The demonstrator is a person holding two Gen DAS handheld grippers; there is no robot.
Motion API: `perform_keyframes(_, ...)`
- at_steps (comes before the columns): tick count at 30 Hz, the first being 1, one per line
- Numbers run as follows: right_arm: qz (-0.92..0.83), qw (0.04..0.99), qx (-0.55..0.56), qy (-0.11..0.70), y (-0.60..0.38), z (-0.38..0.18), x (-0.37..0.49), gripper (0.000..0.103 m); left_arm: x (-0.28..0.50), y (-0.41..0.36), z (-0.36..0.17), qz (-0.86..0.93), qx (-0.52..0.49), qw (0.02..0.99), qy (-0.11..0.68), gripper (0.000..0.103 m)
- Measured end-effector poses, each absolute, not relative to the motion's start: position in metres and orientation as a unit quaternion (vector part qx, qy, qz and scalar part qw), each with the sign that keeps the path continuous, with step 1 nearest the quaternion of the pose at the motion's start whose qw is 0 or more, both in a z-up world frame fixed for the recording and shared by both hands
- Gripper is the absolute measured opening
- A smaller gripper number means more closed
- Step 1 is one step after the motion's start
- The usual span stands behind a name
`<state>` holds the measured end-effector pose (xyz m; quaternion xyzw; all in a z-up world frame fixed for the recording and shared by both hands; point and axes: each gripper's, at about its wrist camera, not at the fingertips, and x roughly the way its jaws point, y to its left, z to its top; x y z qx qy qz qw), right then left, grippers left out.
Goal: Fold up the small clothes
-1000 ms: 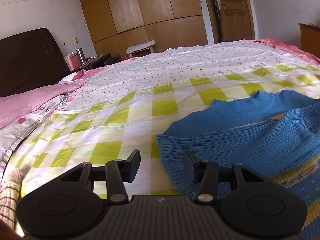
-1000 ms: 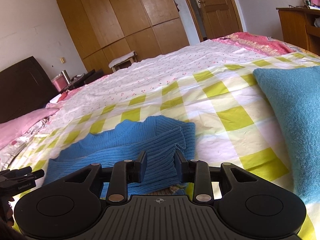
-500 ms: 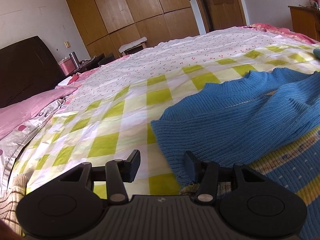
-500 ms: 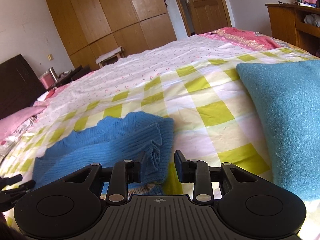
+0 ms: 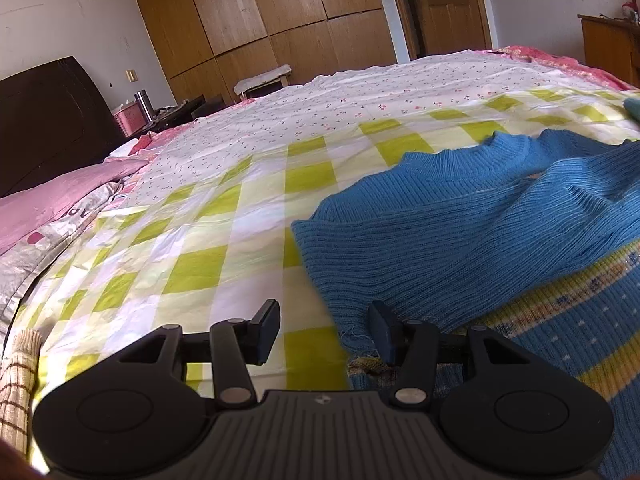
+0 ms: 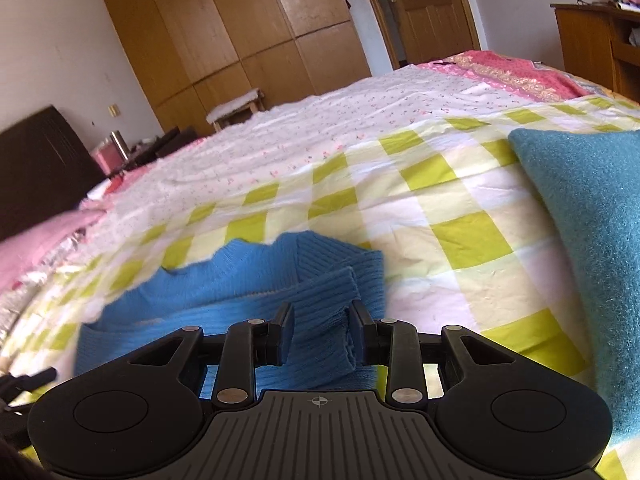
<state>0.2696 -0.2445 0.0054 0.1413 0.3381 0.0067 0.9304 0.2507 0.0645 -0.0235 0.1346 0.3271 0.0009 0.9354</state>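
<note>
A blue knit sweater (image 5: 460, 232) lies on the yellow-checked bedsheet (image 5: 192, 264), one sleeve folded across its body. Its lower part is a yellow and blue striped band (image 5: 580, 320). My left gripper (image 5: 323, 330) is open at the sweater's near left corner; the right finger (image 5: 380, 328) rests against the knit edge, and sheet shows between the jaws. My right gripper (image 6: 321, 330) is open over the sleeve cuff (image 6: 336, 336), which lies between the fingers without being pinched. The left gripper (image 6: 28, 380) shows dimly at the lower left of the right wrist view.
A teal fuzzy cloth (image 6: 592, 240) lies on the bed to the right. A pink pillow (image 5: 52, 200) and a beige checked garment (image 5: 20, 380) sit at the left edge. Wooden wardrobes (image 5: 280, 20), a door and a dark headboard (image 5: 48, 120) stand beyond the bed.
The right gripper has shifted so the sleeve cuff, beside its left finger half a second ago, now lies between the fingers. The left gripper has hardly moved.
</note>
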Motion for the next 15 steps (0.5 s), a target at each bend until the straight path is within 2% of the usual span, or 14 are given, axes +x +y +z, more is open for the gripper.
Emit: perform_keyframes(15,0.014,0.937,0.097,0.336,-0.234,0.008,0.238,0.031,0.224,0.076,-0.015,-0.018,0.093,0.938,0.332,0.056)
